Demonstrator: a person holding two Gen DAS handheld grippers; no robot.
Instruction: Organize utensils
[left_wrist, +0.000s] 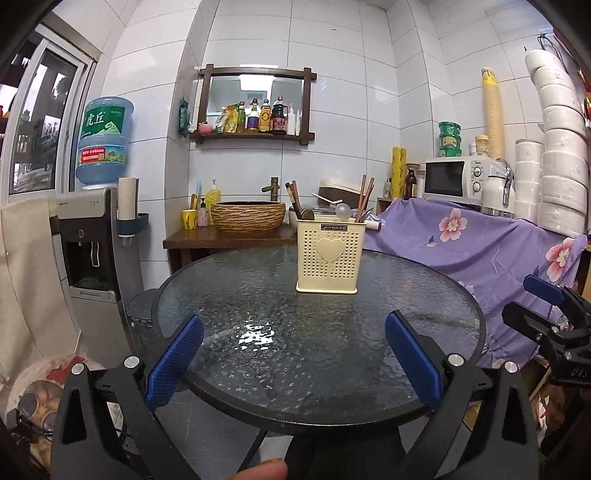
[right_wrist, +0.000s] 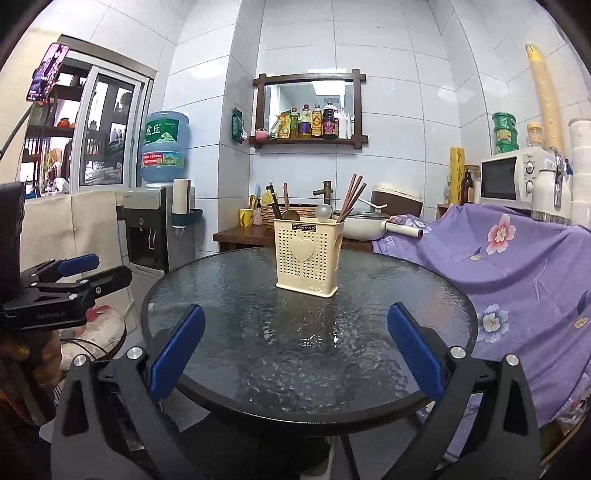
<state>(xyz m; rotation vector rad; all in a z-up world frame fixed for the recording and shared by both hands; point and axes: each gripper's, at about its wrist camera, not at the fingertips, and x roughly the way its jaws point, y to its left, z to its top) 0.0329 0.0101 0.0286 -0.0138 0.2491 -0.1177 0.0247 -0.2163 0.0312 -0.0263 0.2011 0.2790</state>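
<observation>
basically looks done or near done. the cream utensil holder (left_wrist: 327, 254) is standing upright on the far half of the round glass worktop (left_wrist: 258, 369), and every utensil i can see is already sitting in it. nothing loose is lying on the glass, so i'm judging little or nothing is left.

count in the holder: one bundle of brown chopsticks (right_wrist: 351, 199) on the right, looks like three or four sticks, can't separate them; one pale round spoon bowl (right_wrist: 322, 212) in the middle; two or three dark handles (right_wrist: 275, 203) on the left.

left gripper (left_wrist: 293, 363) and right gripper (right_wrist: 295, 356) are both hovering near the worktop's near edge, fingers spread wide, holding nothing.
</observation>
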